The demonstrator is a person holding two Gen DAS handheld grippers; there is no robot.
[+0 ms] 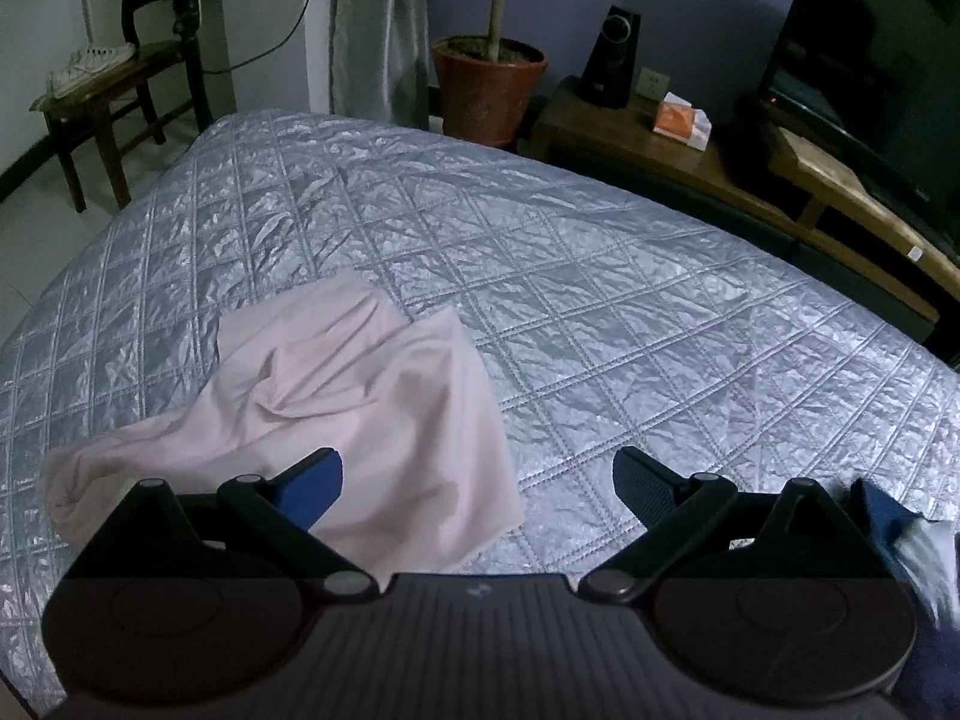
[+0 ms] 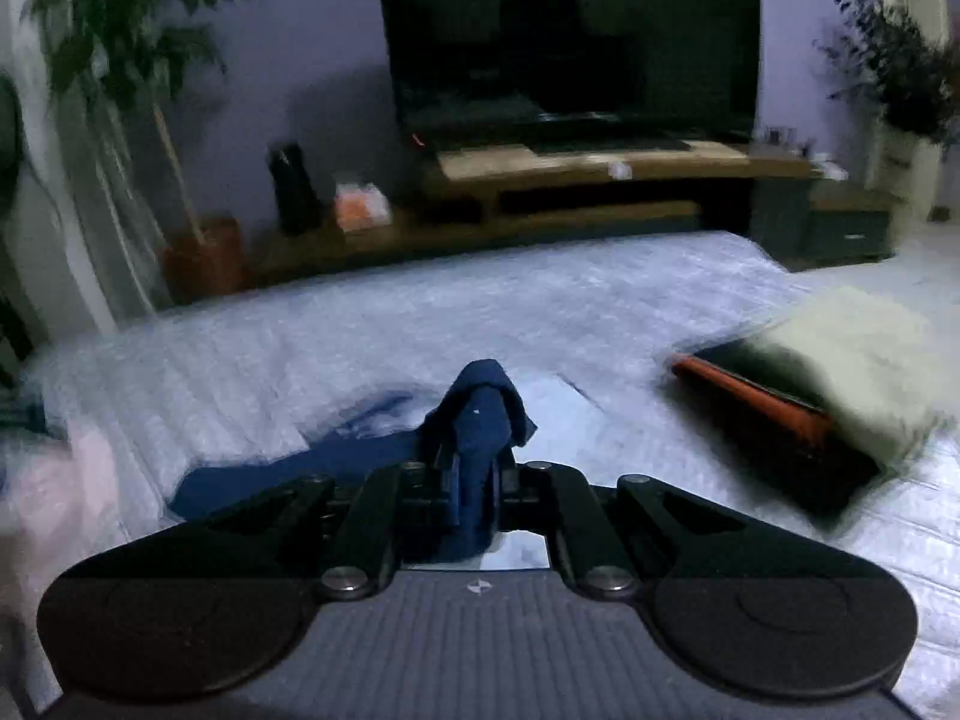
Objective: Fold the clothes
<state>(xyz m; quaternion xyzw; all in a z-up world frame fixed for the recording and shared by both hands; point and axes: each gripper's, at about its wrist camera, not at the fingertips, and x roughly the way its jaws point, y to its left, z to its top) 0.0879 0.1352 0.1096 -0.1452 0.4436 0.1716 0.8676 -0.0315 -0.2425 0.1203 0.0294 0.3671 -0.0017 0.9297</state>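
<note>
Blue garment (image 2: 474,420), soft and light, hangs bunched in my right tool (image 2: 477,480)'s pinch; I'd regrip its hem. Left tool (image 1: 477,480) gapes over the pink cloth (image 1: 336,396).

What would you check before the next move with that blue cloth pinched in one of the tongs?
1. Right tongs shut on the blue garment: ok.
2. Blue garment lifted clear of the quilted bedspread: not ok, its tail trails on it.
3. Left tongs open and free to help: ok.
4. Pink garment out of the way: cannot tell, it lies crumpled under the left tongs.
5. Bare bedspread ahead for laying the blue garment flat: ok.
6. Folded stack apart from the blue garment: ok.
</note>
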